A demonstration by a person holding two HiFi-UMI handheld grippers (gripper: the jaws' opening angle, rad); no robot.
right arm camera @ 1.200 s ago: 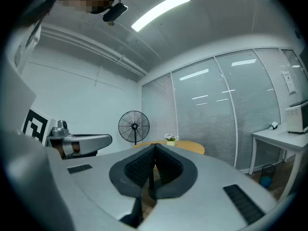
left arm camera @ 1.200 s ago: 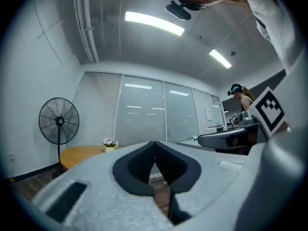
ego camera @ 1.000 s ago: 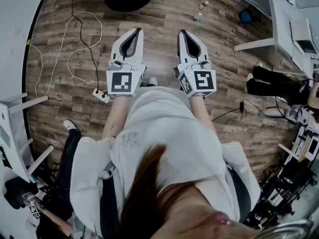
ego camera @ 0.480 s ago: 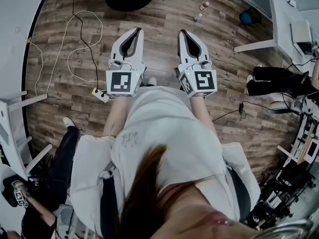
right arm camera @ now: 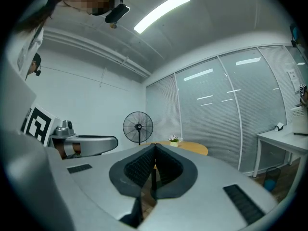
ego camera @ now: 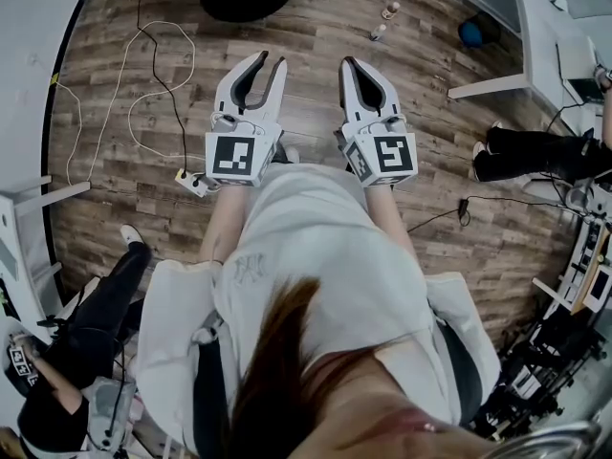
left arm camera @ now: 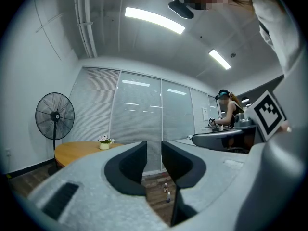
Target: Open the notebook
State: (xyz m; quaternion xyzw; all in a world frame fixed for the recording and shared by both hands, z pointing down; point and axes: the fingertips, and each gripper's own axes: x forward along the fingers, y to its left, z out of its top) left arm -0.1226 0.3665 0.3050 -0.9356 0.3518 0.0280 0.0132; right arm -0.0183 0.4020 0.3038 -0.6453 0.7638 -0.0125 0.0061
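No notebook shows in any view. I hold both grippers level, side by side, in front of my body above a wood-plank floor [ego camera: 316, 27]. The left gripper [ego camera: 273, 60] has its jaws opening, a gap stands between them and nothing is in it; in the left gripper view [left arm camera: 154, 148] only the floor and two small bottles [left arm camera: 166, 192] show through the gap. The right gripper [ego camera: 350, 63] is shut with its pads together on nothing, which the right gripper view [right arm camera: 154, 150] shows as well.
A round wooden table [left arm camera: 77, 150] with a small flower pot [left arm camera: 104, 142] stands ahead, a pedestal fan [left arm camera: 55, 116] beside it. Cables [ego camera: 143, 75] and a power strip [ego camera: 194, 182] lie on the floor at left. White desk [ego camera: 535, 36] and seated people [ego camera: 526, 156] at right.
The left gripper's jaws have parted from shut to a clear gap. The right gripper has kept still. A person at lower left has shifted.
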